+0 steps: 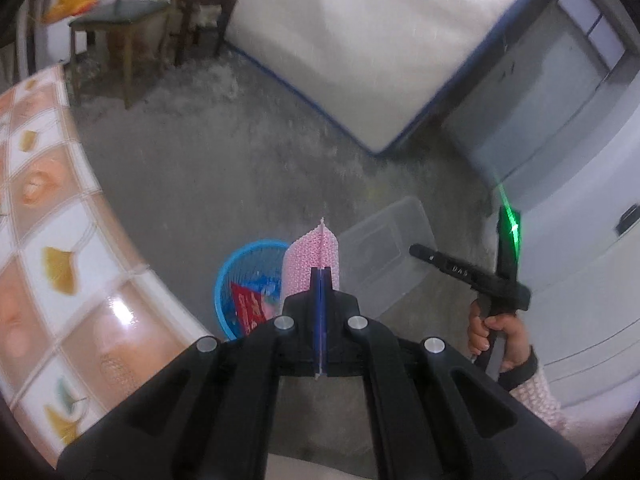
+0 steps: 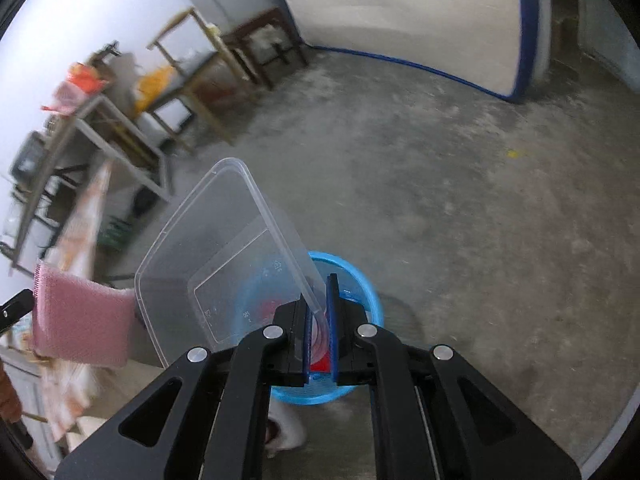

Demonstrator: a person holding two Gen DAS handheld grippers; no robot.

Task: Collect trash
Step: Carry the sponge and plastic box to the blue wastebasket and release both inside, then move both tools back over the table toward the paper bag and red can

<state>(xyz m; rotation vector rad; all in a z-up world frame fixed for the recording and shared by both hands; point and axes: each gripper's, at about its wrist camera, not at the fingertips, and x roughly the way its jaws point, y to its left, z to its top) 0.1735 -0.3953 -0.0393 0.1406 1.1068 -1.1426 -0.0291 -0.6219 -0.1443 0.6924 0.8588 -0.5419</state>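
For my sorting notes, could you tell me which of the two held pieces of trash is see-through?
The clear plastic container in the right gripper; the left gripper pinches an opaque pink sponge cloth.

A white mattress with blue edging (image 1: 360, 40) leans upright on the grey concrete floor (image 2: 460, 220) beside a dark wooden stool (image 1: 204, 8) and a wooden-legged table (image 1: 116, 24), near a glossy tablecloth printed with orange and yellow leaves (image 1: 52, 248).
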